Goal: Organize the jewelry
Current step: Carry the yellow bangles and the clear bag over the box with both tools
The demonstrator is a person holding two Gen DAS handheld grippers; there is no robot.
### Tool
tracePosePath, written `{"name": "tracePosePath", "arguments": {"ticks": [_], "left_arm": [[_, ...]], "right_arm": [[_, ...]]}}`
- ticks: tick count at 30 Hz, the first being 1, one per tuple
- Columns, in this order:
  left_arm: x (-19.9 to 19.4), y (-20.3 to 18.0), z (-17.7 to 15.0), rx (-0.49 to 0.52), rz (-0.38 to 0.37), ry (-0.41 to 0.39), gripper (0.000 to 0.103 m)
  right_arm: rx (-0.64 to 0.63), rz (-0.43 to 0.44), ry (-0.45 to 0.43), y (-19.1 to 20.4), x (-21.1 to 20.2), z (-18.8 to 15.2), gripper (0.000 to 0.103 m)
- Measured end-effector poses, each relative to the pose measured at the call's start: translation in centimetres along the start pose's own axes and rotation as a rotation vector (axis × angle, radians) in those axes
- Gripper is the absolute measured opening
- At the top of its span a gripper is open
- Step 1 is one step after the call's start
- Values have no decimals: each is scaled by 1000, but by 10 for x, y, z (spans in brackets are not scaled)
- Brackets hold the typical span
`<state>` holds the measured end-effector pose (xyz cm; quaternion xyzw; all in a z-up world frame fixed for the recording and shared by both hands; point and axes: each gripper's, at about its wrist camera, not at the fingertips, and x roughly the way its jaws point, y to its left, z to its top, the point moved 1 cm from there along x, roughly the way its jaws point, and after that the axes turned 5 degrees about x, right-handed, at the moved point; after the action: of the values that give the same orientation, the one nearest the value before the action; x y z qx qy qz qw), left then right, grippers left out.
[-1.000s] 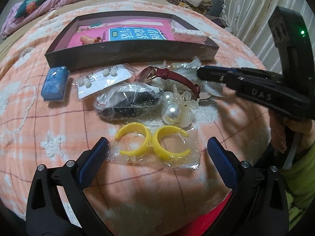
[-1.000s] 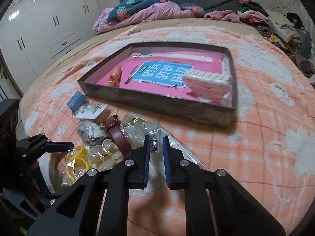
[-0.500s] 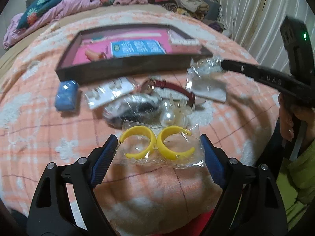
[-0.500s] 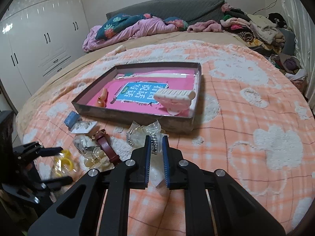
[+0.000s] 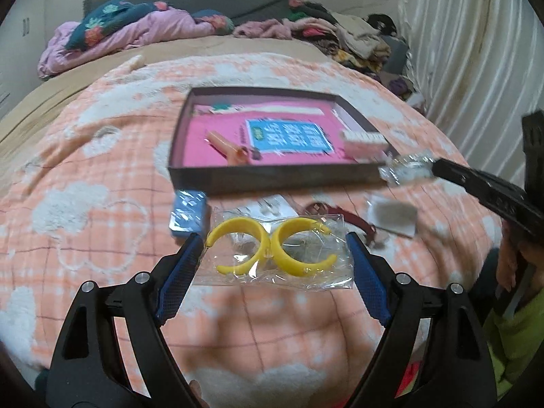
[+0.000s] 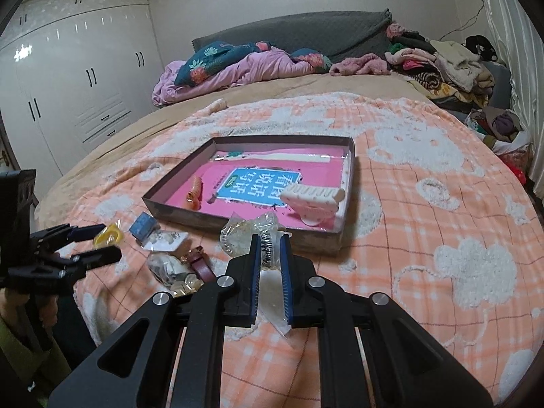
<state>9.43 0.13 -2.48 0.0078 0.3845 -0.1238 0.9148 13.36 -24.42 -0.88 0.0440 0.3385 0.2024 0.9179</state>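
Gripping both edges of the clear bag of yellow hoop earrings (image 5: 277,250), your left gripper (image 5: 273,265) lifts it above the orange blanket (image 5: 102,176); your right gripper (image 6: 270,265) clamps a crinkled jewelry bag (image 6: 248,234) beside the dark tray (image 6: 319,241).

Far ahead of the gripper, a grey headboard (image 6: 292,34) spans the bed's end, with a crumpled pink-and-teal duvet (image 6: 238,64) below it. To the right lies a heap of clothes (image 6: 442,61). White wardrobe doors (image 6: 78,78) fill the left wall; a pale curtain (image 5: 476,51) hangs at right.
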Motion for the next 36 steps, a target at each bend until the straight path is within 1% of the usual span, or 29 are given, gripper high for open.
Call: {"name": "tracePosePath", "arguments": {"ticks": [9,14,18,21,25,31,36], "left_arm": [[-6,25,23,-16,78,-63,76],[-5,39,37,-46,94,-87,76],[-3,47,51,-59,97,-112,77],[5,50,60,-63,94,-113,77],[15,52,70,-79,71,-111,77],[31,43,84,-54,60,-117,77],[50,38,93,-34,47,-98,77]], "right_arm": [[3,4,-19,4,1,10,10],[2,1,-39,6,1,19,9],[-6,-9,-53,7,3,27,9],[-11,-12,-66,9,7,35,9],[-27,-18,-86,12,14,49,9],[-42,-13,-105,15,28,71,9],[-37,-18,-98,15,42,80,9]]}}
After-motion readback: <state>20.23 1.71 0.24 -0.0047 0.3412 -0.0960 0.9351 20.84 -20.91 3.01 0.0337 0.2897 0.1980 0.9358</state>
